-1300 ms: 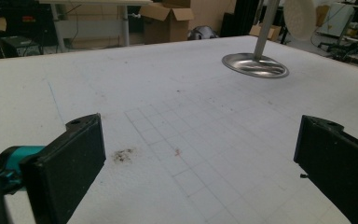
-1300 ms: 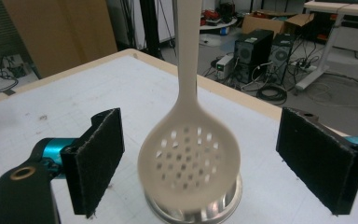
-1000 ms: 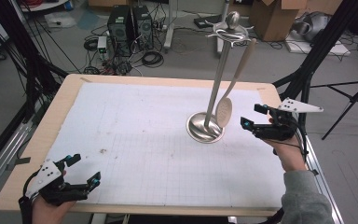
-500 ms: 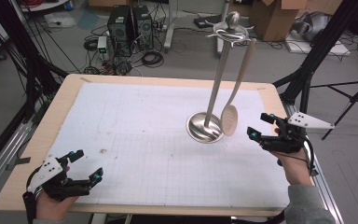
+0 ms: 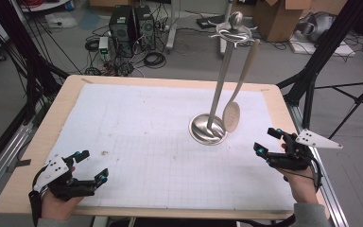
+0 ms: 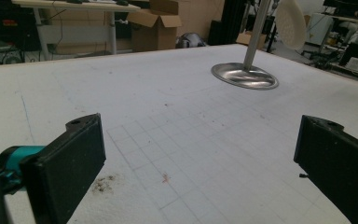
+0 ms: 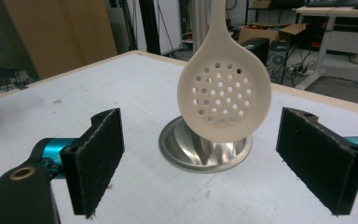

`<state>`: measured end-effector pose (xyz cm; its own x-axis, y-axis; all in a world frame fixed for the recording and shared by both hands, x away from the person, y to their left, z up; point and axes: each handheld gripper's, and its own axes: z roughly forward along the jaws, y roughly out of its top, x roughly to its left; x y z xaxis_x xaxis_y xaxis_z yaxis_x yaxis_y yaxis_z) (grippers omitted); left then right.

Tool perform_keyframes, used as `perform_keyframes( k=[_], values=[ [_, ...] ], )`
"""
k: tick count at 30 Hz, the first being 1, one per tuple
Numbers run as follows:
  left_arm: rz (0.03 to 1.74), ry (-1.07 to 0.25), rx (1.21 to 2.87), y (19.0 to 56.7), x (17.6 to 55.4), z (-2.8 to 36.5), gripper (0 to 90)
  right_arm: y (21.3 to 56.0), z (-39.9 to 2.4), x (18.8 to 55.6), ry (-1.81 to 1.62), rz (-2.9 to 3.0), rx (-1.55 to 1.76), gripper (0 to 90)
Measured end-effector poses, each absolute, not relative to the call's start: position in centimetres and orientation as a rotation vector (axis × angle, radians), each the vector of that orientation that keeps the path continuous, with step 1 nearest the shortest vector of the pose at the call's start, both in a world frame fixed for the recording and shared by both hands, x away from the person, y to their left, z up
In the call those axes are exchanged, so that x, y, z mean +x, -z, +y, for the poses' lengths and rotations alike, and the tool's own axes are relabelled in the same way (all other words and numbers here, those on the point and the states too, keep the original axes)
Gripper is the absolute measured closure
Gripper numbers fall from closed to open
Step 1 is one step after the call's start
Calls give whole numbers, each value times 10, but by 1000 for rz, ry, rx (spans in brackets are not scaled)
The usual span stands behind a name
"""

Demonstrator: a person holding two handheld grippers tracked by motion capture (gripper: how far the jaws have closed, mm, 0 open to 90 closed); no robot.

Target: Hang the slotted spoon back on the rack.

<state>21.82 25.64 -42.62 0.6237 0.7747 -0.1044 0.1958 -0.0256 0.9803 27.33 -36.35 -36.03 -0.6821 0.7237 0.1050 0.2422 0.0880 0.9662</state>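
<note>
A steel utensil stand with a round base and a tall pole rises on the white gridded mat, right of centre. A cream slotted spoon hangs from the stand's top, its bowl just above the base. My right gripper is open near the table's right edge, a short way in front of the spoon and not touching it; the base lies behind. My left gripper is open at the near left corner, jaws wide and empty, far from the stand.
The wooden table edge frames the mat. Small dark specks mark the mat near my left jaw. Beyond the table are computer towers, cables and cardboard boxes on the floor. Black tripod legs stand at the right.
My right gripper has drawn back toward the near edge, away from the spoon, which hangs free and has swung slightly. The left gripper has barely shifted.
</note>
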Motion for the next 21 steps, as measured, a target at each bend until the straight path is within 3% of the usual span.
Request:
perform_keyframes(
  k=[21],
  values=[
    [834, -540, 1560, 428, 219, 255, 23, 392, -365, 251, -1616, 2040, 956, 121]
  ],
)
